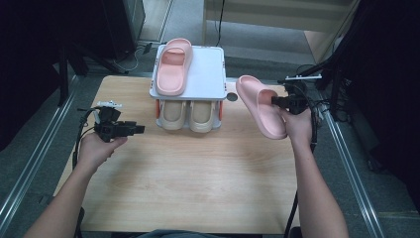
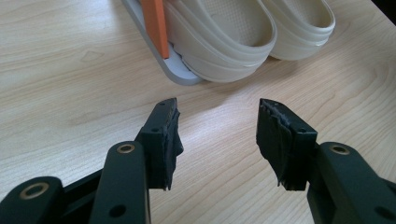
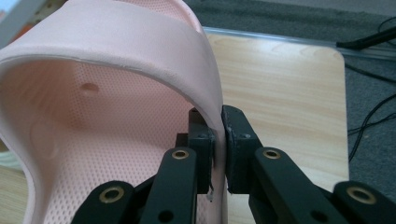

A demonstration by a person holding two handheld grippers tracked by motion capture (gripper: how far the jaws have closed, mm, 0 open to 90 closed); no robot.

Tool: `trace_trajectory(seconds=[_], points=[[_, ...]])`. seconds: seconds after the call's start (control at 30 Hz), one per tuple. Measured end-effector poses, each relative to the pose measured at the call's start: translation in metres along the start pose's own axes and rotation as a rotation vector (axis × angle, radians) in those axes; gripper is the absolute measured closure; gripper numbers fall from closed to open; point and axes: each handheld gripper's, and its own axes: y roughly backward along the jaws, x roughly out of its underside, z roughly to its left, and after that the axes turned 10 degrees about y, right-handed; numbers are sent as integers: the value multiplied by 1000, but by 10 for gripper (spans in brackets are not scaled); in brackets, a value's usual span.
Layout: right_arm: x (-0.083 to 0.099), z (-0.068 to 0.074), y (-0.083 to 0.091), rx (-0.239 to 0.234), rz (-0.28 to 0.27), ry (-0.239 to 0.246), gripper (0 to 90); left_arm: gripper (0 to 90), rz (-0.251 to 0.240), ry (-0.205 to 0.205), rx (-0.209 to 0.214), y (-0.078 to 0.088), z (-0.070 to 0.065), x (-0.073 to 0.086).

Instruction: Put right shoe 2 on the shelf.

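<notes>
**Right of the rack: one pink slipper, lifted**

Right of the shoe rack (image 1: pixel 218 74), the right gripper (image 1: pixel 277 101) is clamped on the strap edge of the pink slipper (image 3: pixel 93 107), held off the table (image 1: pixel 188 183). The left gripper (image 2: pixel 217 140), gaping and empty, faces the rack's beige pair (image 2: pixel 224 42). Farther back on the rack top lies the second pink slipper (image 1: pixel 173 67).

Pink slipper (image 1: pixel 261 106) showing dotted insole; pink twin (image 1: pixel 173 67) lying on white rack (image 1: pixel 208 74); beige pair (image 1: pixel 188 116) sitting under rack, orange posts (image 2: pixel 154 25) showing.
</notes>
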Motion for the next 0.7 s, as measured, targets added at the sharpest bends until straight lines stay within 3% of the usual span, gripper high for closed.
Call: trace_trajectory(seconds=[0.2,0.37,0.5,0.7], points=[[-30,6,12,19,-25,20,839,490,1,-1,3,-1,-1,0],[-60,20,14,29,-34,53,838,490,0,-1,5,0,-1,-1],[-81,33,5,19,-45,62,837,490,-9,4,15,0,-1,-1],[-110,58,-17,15,-20,89,836,490,-7,-2,23,1,-1,-1]])
